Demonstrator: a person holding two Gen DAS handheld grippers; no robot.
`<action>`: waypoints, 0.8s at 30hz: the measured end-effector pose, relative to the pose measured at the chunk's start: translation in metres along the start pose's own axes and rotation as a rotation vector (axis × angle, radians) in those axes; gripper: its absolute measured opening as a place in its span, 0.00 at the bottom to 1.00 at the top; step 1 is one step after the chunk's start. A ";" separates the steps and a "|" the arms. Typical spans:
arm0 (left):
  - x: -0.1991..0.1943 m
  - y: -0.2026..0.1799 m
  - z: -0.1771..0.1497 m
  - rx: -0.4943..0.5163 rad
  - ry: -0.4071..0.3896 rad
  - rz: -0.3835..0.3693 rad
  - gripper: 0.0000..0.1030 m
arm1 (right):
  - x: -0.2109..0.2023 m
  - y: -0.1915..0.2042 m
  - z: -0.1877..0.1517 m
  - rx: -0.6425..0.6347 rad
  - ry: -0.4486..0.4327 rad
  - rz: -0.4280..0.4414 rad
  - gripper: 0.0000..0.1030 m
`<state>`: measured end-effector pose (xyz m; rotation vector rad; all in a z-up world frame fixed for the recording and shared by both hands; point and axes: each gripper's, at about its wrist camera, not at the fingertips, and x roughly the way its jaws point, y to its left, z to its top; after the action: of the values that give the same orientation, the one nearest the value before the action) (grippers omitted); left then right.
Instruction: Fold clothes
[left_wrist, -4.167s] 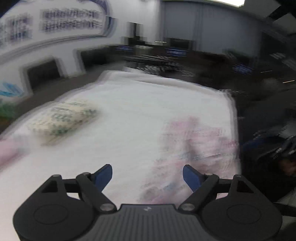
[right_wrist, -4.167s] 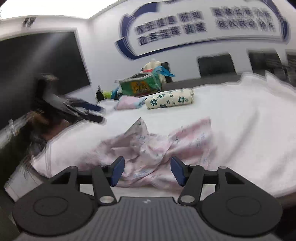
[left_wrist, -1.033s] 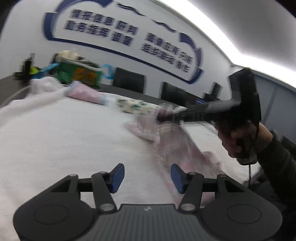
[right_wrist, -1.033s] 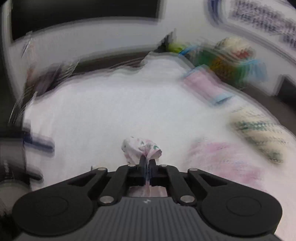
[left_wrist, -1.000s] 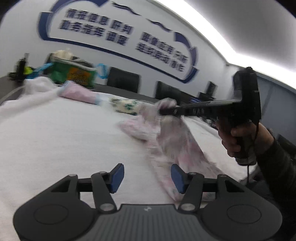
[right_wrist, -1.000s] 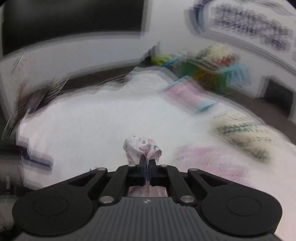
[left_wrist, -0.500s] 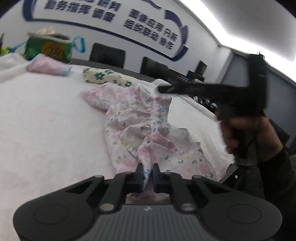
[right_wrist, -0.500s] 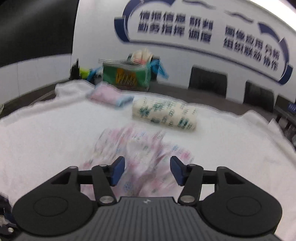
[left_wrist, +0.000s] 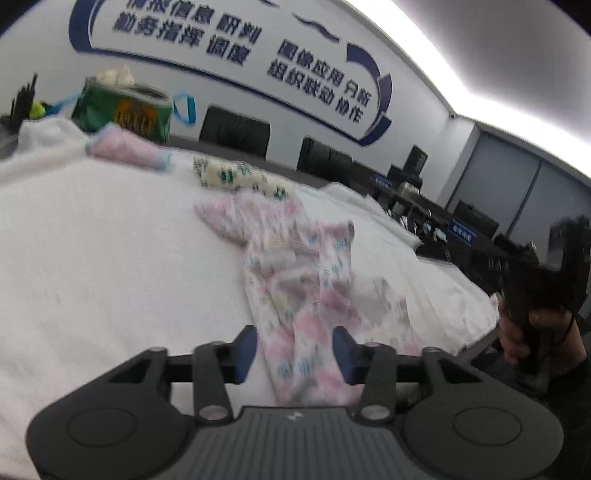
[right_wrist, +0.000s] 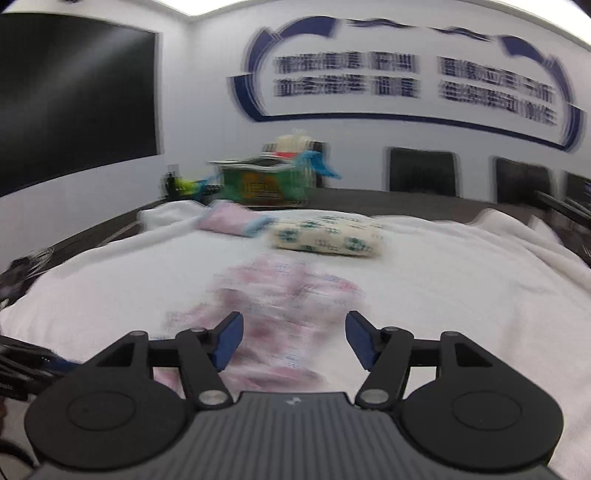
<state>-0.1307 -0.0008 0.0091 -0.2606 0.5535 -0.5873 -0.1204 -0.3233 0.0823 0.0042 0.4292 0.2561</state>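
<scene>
Now, pink garment (left_wrist: 295, 295) btwn both opening fingers (left_wrist: 245, 347), none gripping it.

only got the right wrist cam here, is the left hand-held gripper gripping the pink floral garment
observer: No. In the left wrist view the left hand-held gripper has its jaws opening. The pink floral garment lies between the pads, and neither pad presses it.
operator: ok how does the garment lie, its a blur for me
observer: It lies as a long crumpled strip, running from that gripper toward the green-print folded cloth.
operator: where does my side show up there
observer: At that view's right edge, a hand holds the right hand-held gripper just past the white cover's edge. Its jaws are opening with nothing between them.
</scene>
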 end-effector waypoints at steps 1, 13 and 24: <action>-0.001 -0.001 0.005 -0.003 -0.017 -0.004 0.44 | -0.002 -0.007 -0.001 0.024 0.006 -0.029 0.62; 0.045 -0.034 -0.010 0.110 0.037 0.075 0.46 | 0.023 -0.023 0.002 0.106 0.084 -0.001 0.63; 0.039 -0.039 -0.020 0.146 0.019 0.119 0.44 | 0.077 -0.008 -0.016 0.070 0.253 0.074 0.02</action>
<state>-0.1319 -0.0565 -0.0086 -0.0835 0.5381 -0.5126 -0.0578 -0.3135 0.0355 0.0569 0.6907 0.3158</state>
